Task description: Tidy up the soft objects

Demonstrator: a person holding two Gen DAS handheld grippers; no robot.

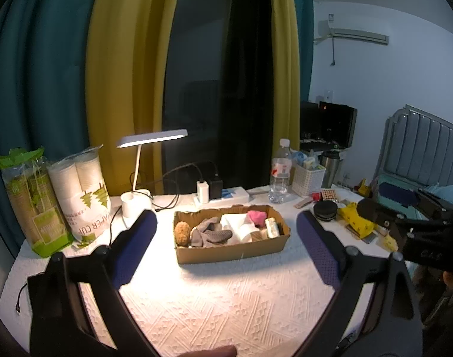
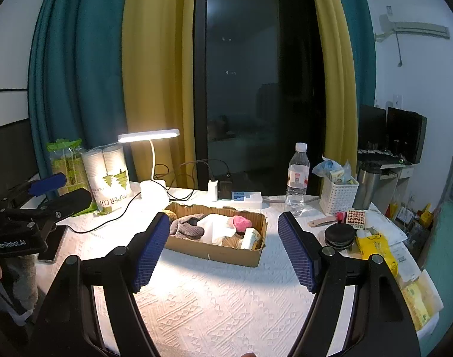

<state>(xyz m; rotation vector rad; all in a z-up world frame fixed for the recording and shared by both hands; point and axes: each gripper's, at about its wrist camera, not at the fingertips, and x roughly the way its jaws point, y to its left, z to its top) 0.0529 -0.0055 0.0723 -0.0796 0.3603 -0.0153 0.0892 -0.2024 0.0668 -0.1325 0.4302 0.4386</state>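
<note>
The risk here comes mostly from what crowds the box (image 1: 231, 235); going left to right, the cup sleeves (image 1: 77, 196) stand upright at the bench's left edge and a wide swing of the left tongs (image 1: 226, 247) could topple them; the lamp (image 1: 152, 139) leans over the box's near-left corner with its cord (image 2: 107, 223) trailing across the cloth, so a low pass could snag the cord and drag the base; the box itself is light cardboard with a ragged rim, and a pull on one tangled piece may tip or slide it; further right the bottle (image 2: 298, 178) stands upright just behind the box's right end and would likely fall if nudged; the basket (image 2: 338, 193) and the black tin (image 2: 339, 235) sit close to the right tongs' (image 2: 223, 250) outer finger. Inside the box, left to right, lie a brown sponge (image 1: 182, 232), a grey cloth (image 1: 210, 233) bunched over itself, a white cloth (image 1: 238, 226), a pink piece (image 1: 256, 217) and a pale roll (image 1: 272, 226); they overlap, so a pinch on the grey cloth may lift its neighbours too. Both tongs are spread wide and grasp nothing; from each wrist view the box sits ahead of and between the two fingers, apart from the pads, with bare cloth between; the left tongs look at it squarely, the right tongs from slightly to its right.
</note>
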